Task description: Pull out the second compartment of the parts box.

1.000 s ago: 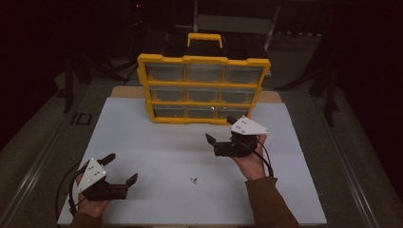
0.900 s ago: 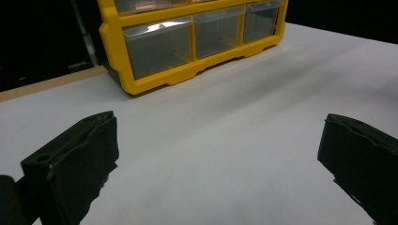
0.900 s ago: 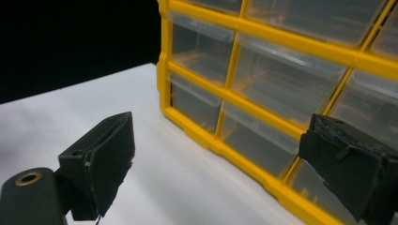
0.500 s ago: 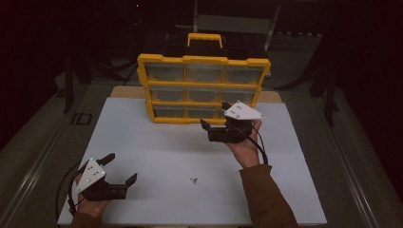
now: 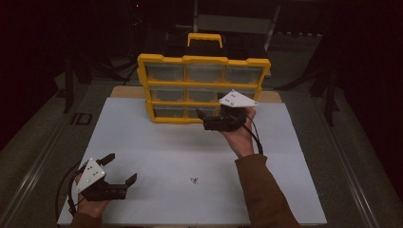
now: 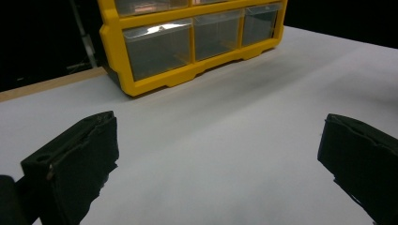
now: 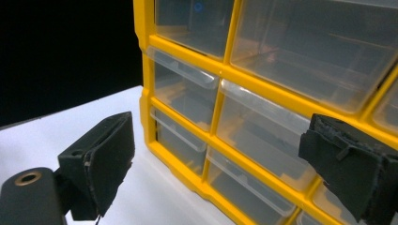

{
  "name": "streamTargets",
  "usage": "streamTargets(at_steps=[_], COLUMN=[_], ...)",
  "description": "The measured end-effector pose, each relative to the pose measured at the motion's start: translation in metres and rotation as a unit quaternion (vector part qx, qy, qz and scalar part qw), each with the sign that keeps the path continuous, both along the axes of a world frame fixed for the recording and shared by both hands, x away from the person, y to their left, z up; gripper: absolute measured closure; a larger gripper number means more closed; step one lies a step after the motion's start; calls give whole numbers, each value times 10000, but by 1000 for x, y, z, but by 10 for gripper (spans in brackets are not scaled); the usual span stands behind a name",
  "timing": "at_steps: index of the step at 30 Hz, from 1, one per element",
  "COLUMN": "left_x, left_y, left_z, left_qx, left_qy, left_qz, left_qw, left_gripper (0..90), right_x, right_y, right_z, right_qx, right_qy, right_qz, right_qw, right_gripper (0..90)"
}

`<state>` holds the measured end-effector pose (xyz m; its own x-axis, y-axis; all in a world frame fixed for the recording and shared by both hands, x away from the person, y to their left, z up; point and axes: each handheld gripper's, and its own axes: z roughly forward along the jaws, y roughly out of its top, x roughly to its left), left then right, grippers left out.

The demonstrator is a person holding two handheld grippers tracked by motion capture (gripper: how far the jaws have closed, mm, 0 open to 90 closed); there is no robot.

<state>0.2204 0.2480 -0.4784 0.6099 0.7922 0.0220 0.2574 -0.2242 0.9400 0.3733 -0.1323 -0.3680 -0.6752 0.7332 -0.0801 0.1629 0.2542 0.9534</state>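
White table sheet (image 5: 157, 142), bearing a yellow drawer cabinet (image 5: 203, 88) upright at twelve o'clock. Right gripper (image 5: 203, 119), jaws wide apart and empty, just before the cabinet's lower drawers; left gripper (image 5: 119, 170), agape and empty, at seven o'clock. Small metal part (image 5: 194, 180), loose at six o'clock.

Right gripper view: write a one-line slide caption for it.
Open right gripper faces the clear drawers of the yellow organizer, its black fingers apart.
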Motion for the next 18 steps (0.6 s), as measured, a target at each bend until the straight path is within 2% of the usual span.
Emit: streamTargets(at_steps=[4,9,13,18], left_x=[0,0,0,0], left_y=[0,0,0,0], left_z=[0,0,0,-1], left_qx=[-3,-5,-15,-11], left_qy=[4,6,6,16], left_qz=[-2,-1,-7,-40], left_qw=[10000,10000,10000,10000], left_gripper=[0,0,0,0], right_x=[7,14,26,35], right_y=[4,9,14,14], right_z=[4,6,0,-7], right_qx=[73,-30,-181,-293], right_qy=[-43,-21,110,124], right_qz=[57,1,-93,-174], right_qw=[9999,10000,9997,9993], right_gripper=[88,89,88,89])
